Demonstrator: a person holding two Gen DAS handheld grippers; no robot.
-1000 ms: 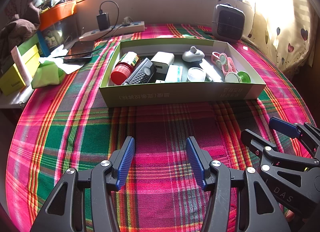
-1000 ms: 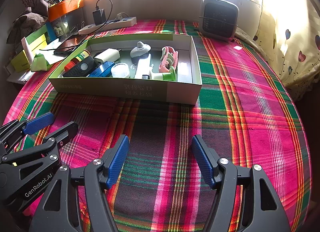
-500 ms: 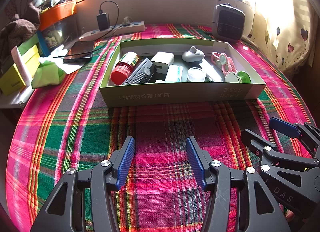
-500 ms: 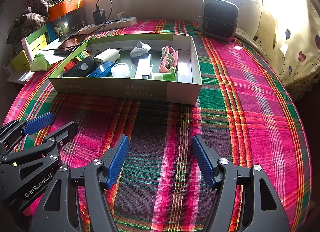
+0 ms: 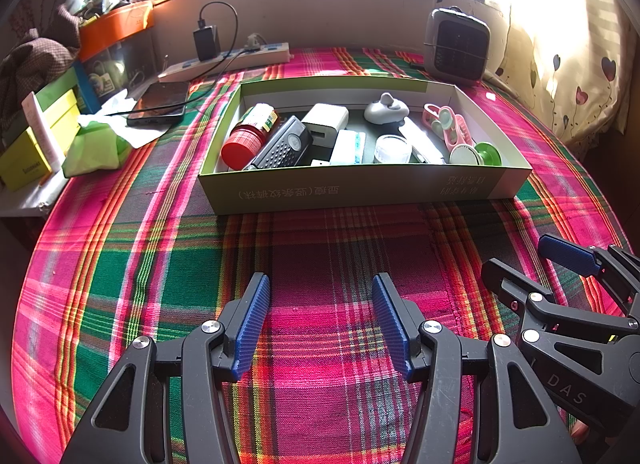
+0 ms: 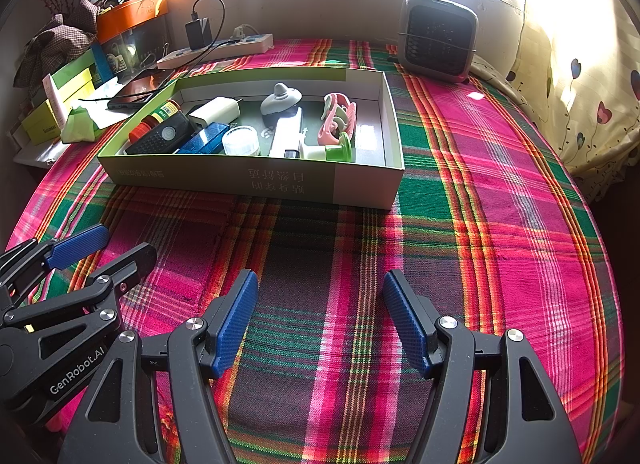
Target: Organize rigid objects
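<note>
Left tongs [image 5: 318, 320] wide, nothing between the blue pads, hovering over the plaid cloth [image 5: 320, 264]. Right tongs [image 6: 320, 320] likewise wide and empty, just beside the left. Shallow green box [image 5: 360, 188] sits on the cloth, well ahead of both. Inside it: red-capped bottle [image 5: 246, 138], black remote [image 5: 282, 148], white charger [image 5: 325, 124], grey knob-like piece [image 5: 386, 110], pink clip [image 5: 448, 130].

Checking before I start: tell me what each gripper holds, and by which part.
Nothing. The left gripper and right gripper are both open and empty above the cloth.
</note>
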